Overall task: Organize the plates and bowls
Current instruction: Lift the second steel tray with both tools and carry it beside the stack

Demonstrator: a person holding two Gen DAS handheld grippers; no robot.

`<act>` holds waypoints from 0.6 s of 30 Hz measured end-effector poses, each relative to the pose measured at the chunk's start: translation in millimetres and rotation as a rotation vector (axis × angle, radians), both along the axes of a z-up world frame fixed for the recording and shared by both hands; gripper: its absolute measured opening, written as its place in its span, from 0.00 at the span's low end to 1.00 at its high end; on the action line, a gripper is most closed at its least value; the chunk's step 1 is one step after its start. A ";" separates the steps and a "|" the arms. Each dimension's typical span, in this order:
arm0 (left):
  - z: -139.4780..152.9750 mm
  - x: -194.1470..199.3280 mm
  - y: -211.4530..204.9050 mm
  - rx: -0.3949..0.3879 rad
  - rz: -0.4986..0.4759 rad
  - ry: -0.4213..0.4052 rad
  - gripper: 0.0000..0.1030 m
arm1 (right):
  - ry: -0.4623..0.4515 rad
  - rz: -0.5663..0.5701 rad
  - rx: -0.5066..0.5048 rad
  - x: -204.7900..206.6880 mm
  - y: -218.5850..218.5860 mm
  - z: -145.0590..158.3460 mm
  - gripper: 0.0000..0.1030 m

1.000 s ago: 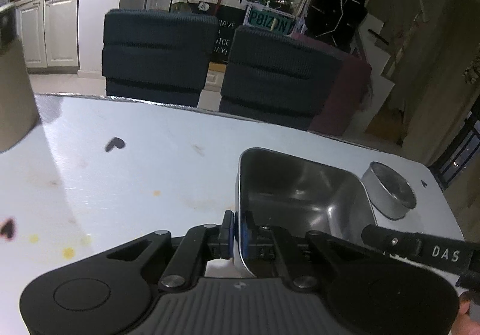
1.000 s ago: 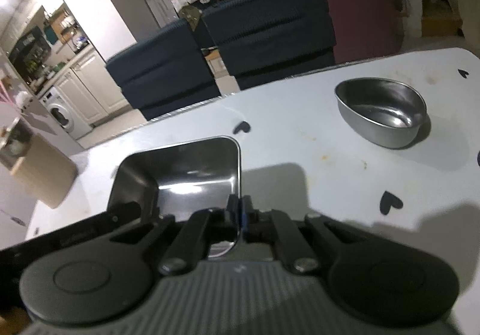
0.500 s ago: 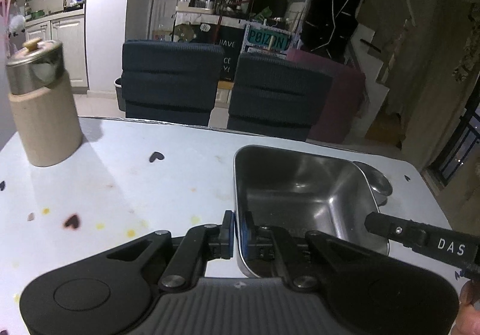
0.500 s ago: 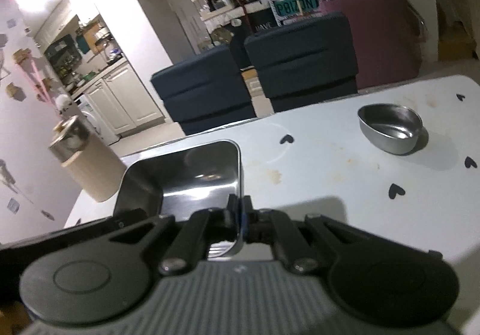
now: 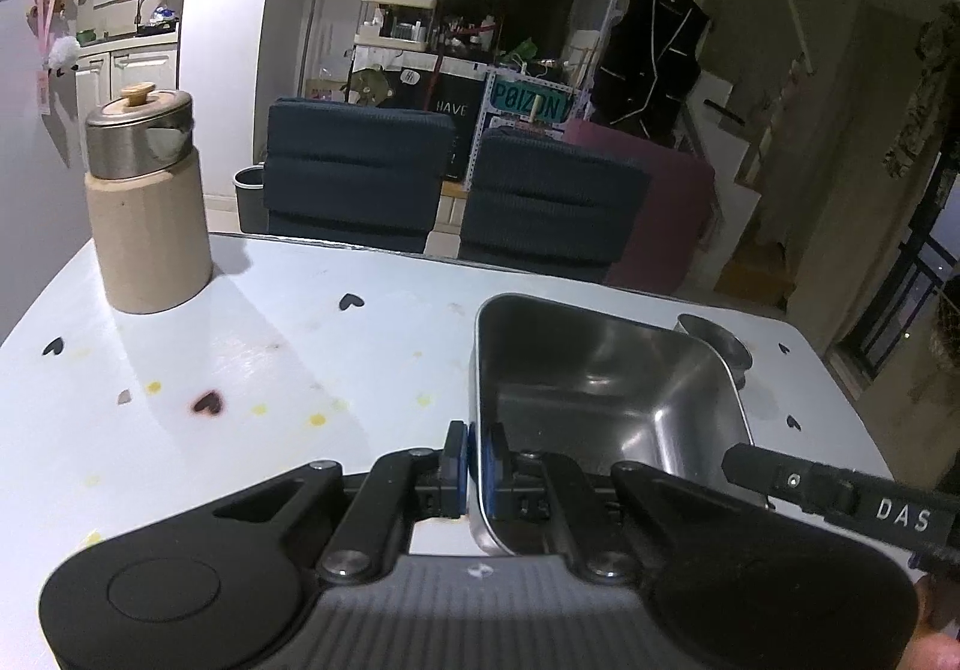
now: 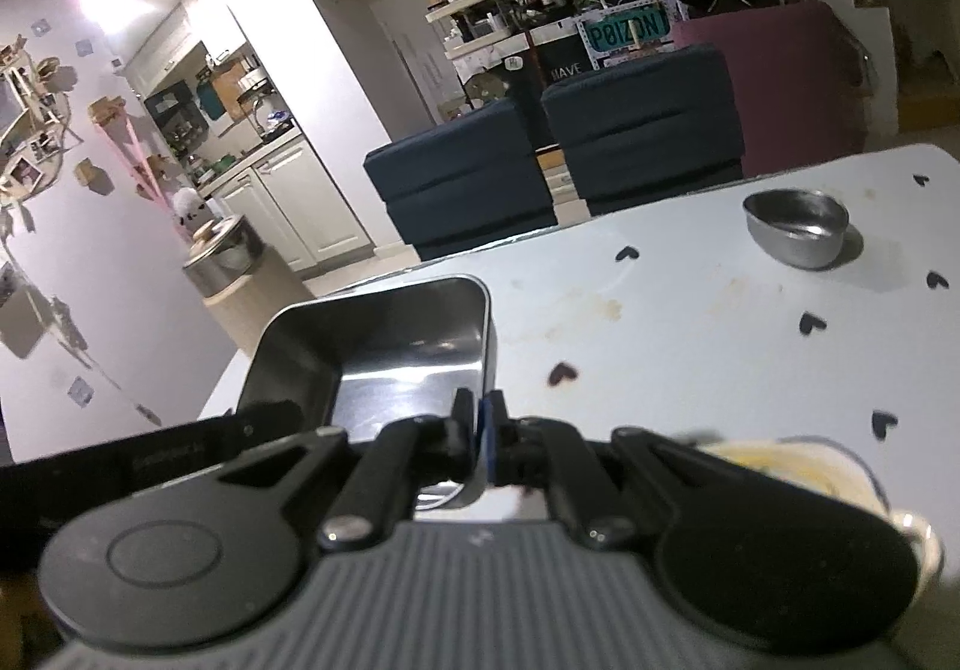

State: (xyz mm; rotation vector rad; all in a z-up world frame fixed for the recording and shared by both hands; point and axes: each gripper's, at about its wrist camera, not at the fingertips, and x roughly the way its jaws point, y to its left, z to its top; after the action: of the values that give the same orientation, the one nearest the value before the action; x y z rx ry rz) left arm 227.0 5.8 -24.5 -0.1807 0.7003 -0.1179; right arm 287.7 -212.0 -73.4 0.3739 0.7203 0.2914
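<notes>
- Left tongs: clenched on the left wall of the square steel tray, blue pads either side of the rim, low centre of the left-wrist view.
- Right tongs: clenched on the tray's right wall, low centre of the right-wrist view. So a two-handed pinch on opposite walls; each view shows the other tool as a black bar in its bottom corner.
- Tray: looks empty inside, held by both tools; prob. clear of the worktop, though its underside is hidden.
- Round steel bowl: on the worktop, upper right of the right-wrist view, well apart from the tray. In the left-wrist view only its rim peeks out behind the tray's far right corner.
- Change vs. a sec ago: bowl was big and close beside the tray, now small and far off. Worktop shows more area, the heart stickers look smaller, and a beige canister w/ steel lid that was cut off at the frame edge now stands whole at upper left. Grip itself is the same.
- Meaning: tray is being lifted and carried back, away from the bowl, mid-transfer. Guess: it's headed for a spot nearer the person; bowl not yet dealt with.
- Pale yellowish thing at lower right of the right-wrist view: blurred, can't ID.
</notes>
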 end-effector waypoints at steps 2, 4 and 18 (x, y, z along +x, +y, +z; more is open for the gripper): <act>0.9 -8.5 5.1 -0.002 0.002 -0.005 0.05 | 0.003 0.001 0.017 -4.2 0.1 -0.8 0.05; 0.7 -16.2 8.5 0.011 -0.001 -0.012 0.05 | 0.005 0.006 0.029 -9.3 2.5 -0.4 0.05; -16.9 -34.8 37.8 0.106 0.030 0.044 0.05 | 0.071 0.067 -0.013 -17.3 41.2 -10.4 0.05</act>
State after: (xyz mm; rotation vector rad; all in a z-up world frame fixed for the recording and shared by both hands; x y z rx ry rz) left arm 192.2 43.5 -41.5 -0.0927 0.7452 -0.0485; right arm 270.4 -170.8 -83.8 0.3499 0.8049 0.3382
